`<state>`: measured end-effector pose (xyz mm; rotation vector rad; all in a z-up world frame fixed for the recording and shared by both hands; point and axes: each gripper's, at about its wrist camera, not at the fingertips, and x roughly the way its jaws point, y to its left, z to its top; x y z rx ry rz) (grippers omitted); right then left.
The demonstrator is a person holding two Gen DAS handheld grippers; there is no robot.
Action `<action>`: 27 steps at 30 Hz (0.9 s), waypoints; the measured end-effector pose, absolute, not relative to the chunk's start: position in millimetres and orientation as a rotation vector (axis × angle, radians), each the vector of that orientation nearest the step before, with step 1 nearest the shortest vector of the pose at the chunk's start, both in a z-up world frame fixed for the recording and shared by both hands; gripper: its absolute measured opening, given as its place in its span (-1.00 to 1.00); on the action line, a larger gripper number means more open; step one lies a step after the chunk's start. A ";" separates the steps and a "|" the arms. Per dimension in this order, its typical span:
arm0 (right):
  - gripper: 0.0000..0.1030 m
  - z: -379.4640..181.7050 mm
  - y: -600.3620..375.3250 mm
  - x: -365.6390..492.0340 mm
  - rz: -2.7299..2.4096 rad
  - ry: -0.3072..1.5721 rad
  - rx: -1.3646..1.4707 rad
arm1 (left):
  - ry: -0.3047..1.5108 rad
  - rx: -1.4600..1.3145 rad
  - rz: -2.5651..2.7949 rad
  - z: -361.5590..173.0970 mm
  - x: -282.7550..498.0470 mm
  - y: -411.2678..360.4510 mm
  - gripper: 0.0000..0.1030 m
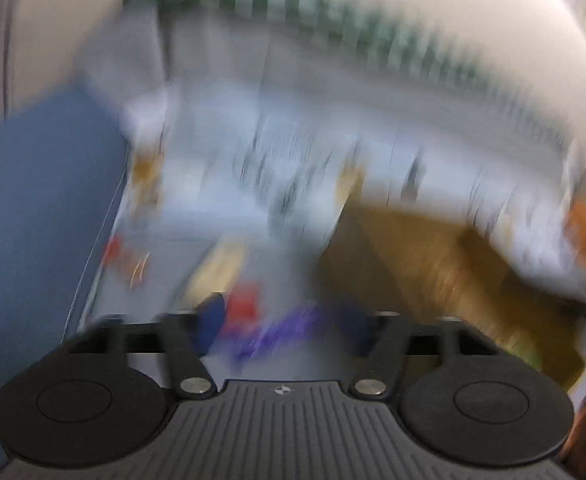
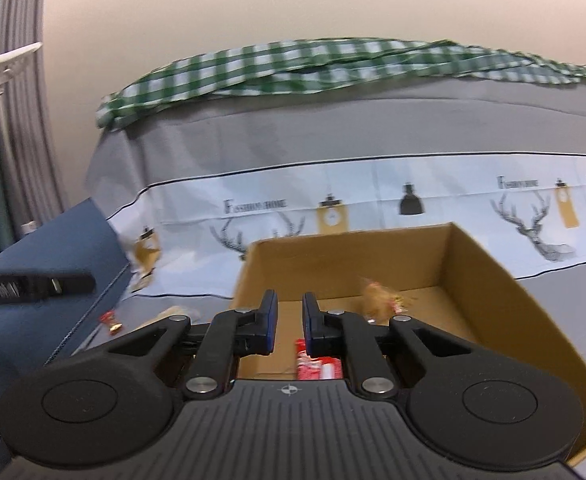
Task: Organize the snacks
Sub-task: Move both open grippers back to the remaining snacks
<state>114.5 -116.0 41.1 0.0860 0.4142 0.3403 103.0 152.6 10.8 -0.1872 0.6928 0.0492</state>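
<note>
The left wrist view is badly smeared. My left gripper [image 1: 281, 324] has its blue pads wide apart over the tablecloth, with a purple wrapper [image 1: 281, 332] between them and a red snack [image 1: 243, 308] by the left pad; contact is too blurred to read. My right gripper [image 2: 290, 320] hangs above the near end of the open cardboard box [image 2: 493, 280], pads nearly together with nothing between them. Inside the box lie a red-and-white packet [image 2: 317, 364] and a golden wrapped snack [image 2: 381, 300]. The same box [image 1: 433, 260] shows to the right of the left gripper.
A small red candy [image 2: 109, 320] and a tan snack [image 2: 169, 312] lie on the deer-print tablecloth [image 2: 373, 184] left of the box. A blue padded surface [image 2: 53, 248] borders the table's left side, with a black tool part [image 2: 33, 284] over it. A green checked cloth [image 2: 293, 64] lies at the back.
</note>
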 end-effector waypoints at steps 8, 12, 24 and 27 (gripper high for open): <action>-0.74 44.9 -90.4 106.7 0.482 0.418 0.113 | 0.749 -0.243 0.184 0.9 110.3 181.7 -0.68; -0.74 43.1 -69.3 104.2 0.536 0.429 0.098 | 0.778 -0.289 0.235 -3.6 117.2 193.4 -0.68; -0.73 16.0 -0.2 114.5 0.638 0.572 0.085 | 0.741 -0.369 0.345 -1.9 111.3 228.2 -0.66; -0.73 4.2 14.6 120.7 0.613 0.616 0.074 | 0.736 -0.368 0.338 -0.9 111.8 228.1 -0.67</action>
